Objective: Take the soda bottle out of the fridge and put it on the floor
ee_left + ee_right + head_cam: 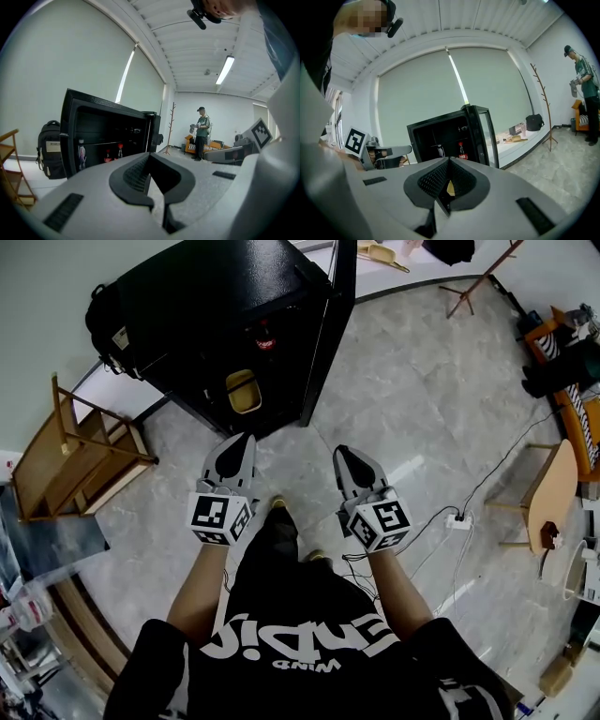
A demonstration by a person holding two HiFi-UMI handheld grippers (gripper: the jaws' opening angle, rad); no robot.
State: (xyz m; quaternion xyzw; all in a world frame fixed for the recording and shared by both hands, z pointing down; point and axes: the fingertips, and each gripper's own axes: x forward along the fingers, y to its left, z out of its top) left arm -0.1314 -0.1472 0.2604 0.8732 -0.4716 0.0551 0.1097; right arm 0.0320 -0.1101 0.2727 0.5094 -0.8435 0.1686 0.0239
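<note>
Fingers (131,174) of my left gripper (149,156) meet at the tips with nothing between them, and my right gripper (449,161) is closed and empty in the same way. I hold the two side by side above the grey floor (422,418), both pointing at the black fridge (187,296) and touching nothing. Its door (330,324) stands open. The soda bottle (461,151), with its red cap, stands upright on a shelf inside the fridge, and a yellow tub (244,392) sits lower down in it. A dark backpack (49,150) rests just beside the fridge.
</note>
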